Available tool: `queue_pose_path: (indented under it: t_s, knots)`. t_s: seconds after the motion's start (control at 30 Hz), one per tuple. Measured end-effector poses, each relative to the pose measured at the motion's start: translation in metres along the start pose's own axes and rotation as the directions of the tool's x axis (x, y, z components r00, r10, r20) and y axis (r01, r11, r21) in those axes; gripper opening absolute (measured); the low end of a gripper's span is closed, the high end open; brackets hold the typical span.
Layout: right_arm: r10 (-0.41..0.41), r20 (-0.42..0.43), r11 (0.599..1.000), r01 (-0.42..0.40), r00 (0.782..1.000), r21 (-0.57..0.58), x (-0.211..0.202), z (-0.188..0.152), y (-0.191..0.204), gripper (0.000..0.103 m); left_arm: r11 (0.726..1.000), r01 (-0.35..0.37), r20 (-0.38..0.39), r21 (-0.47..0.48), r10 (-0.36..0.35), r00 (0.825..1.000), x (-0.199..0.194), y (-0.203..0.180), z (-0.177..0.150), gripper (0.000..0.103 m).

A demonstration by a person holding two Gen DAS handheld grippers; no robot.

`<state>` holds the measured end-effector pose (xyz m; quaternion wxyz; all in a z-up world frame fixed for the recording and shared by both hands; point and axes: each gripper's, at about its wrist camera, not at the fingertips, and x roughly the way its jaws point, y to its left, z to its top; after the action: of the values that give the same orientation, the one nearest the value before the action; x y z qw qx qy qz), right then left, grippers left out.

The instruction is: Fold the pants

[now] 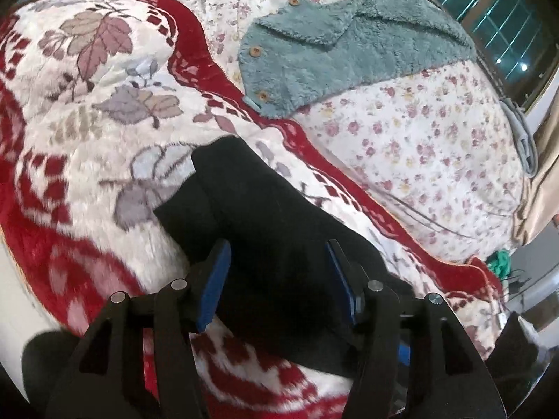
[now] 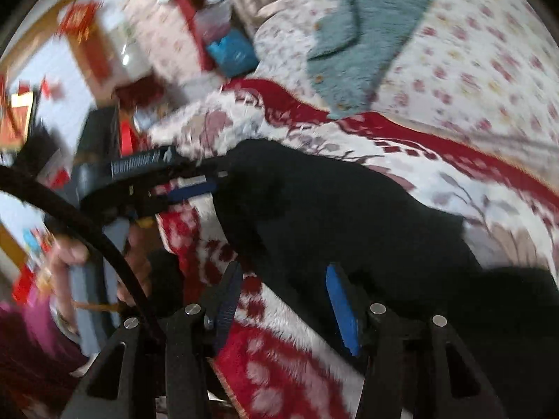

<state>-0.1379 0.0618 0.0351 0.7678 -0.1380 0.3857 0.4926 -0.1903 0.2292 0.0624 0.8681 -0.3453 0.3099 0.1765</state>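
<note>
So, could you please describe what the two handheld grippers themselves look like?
Both the left gripper and the right gripper have black angular frames with triangular cut-outs, silver round pins at the joints, and blue pads on the fingers. A black cable curves beside the left one.

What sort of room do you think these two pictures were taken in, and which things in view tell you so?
Most likely a bedroom at home. The black pants lie on a bed spread with a plush red and white blanket and a floral quilt. A teal fleece garment lies on the quilt, and a window stands behind.
</note>
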Motion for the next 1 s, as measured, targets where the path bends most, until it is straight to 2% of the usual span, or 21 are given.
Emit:
queue_pose_path:
  t_s: [0.1,0.2,0.27,0.3,0.33,0.37,0.43,0.57,0.63,0.77,0.87,0.9,0.97,1.0]
  knots:
    - [-0.091,-0.018,0.991,0.089,0.996,-0.100,0.018,0.001,0.007,0.048,1.000,-0.008,-0.010,0.000,0.008,1.000,0.012,0.006,0.007,0.054]
    - [-0.121,0.006,0.986,0.121,0.993,-0.117,0.025,0.001,0.002,0.047,1.000,-0.017,-0.021,-0.007,0.016,1.000,0.023,0.011,0.012,0.054]
    - [-0.077,0.017,0.994,0.078,0.997,-0.081,0.025,0.002,-0.008,0.033,1.000,0.003,-0.004,-0.001,-0.003,1.000,0.026,0.011,0.015,0.054]
    - [-0.045,0.017,0.998,0.046,0.999,-0.051,0.026,0.004,-0.014,0.022,1.000,0.006,0.007,0.007,-0.006,1.000,0.027,0.011,0.017,0.043]
    - [-0.018,0.020,1.000,0.019,1.000,-0.015,0.025,0.005,-0.020,0.014,1.000,-0.007,0.010,0.024,0.007,1.000,0.029,0.010,0.018,0.021]
    - [0.002,0.029,1.000,-0.003,1.000,0.012,0.024,0.008,-0.023,0.013,0.999,-0.016,0.009,0.037,0.016,1.000,0.030,0.009,0.019,0.015]
    - [0.033,0.041,0.999,-0.035,0.999,0.034,0.017,0.008,-0.023,0.009,1.000,0.012,0.004,0.026,-0.012,1.000,0.028,0.010,0.022,0.010]
    - [0.093,0.059,0.995,-0.094,0.994,0.029,-0.004,0.011,-0.012,0.006,0.998,0.060,0.027,0.002,-0.060,0.998,0.004,0.013,0.024,0.008]
    - [0.127,0.072,0.992,-0.128,0.989,0.009,-0.014,0.012,-0.002,0.003,0.998,0.060,0.039,0.014,-0.060,0.997,-0.009,0.014,0.022,0.008]
    - [0.075,0.048,0.997,-0.073,0.996,-0.041,-0.003,0.008,0.009,0.003,0.999,-0.017,0.020,0.027,0.017,1.000,-0.007,0.024,0.011,0.008]
    - [0.010,0.053,1.000,-0.010,0.999,0.009,0.004,0.003,0.003,0.004,1.000,-0.009,-0.041,-0.026,0.008,0.999,0.001,0.036,0.006,0.008]
    - [-0.010,0.054,1.000,0.010,0.998,0.013,0.003,0.003,0.002,0.007,0.999,-0.012,-0.039,-0.041,0.011,0.999,0.001,0.039,0.006,0.008]
    - [-0.036,0.063,0.999,0.038,0.997,-0.026,0.000,0.004,0.005,0.024,0.998,-0.003,-0.020,-0.065,0.002,1.000,-0.002,0.042,0.008,0.008]
    - [-0.050,0.070,0.997,0.054,0.996,-0.047,-0.001,0.005,0.007,0.044,0.998,-0.001,-0.023,-0.061,0.000,1.000,-0.001,0.041,0.010,0.012]
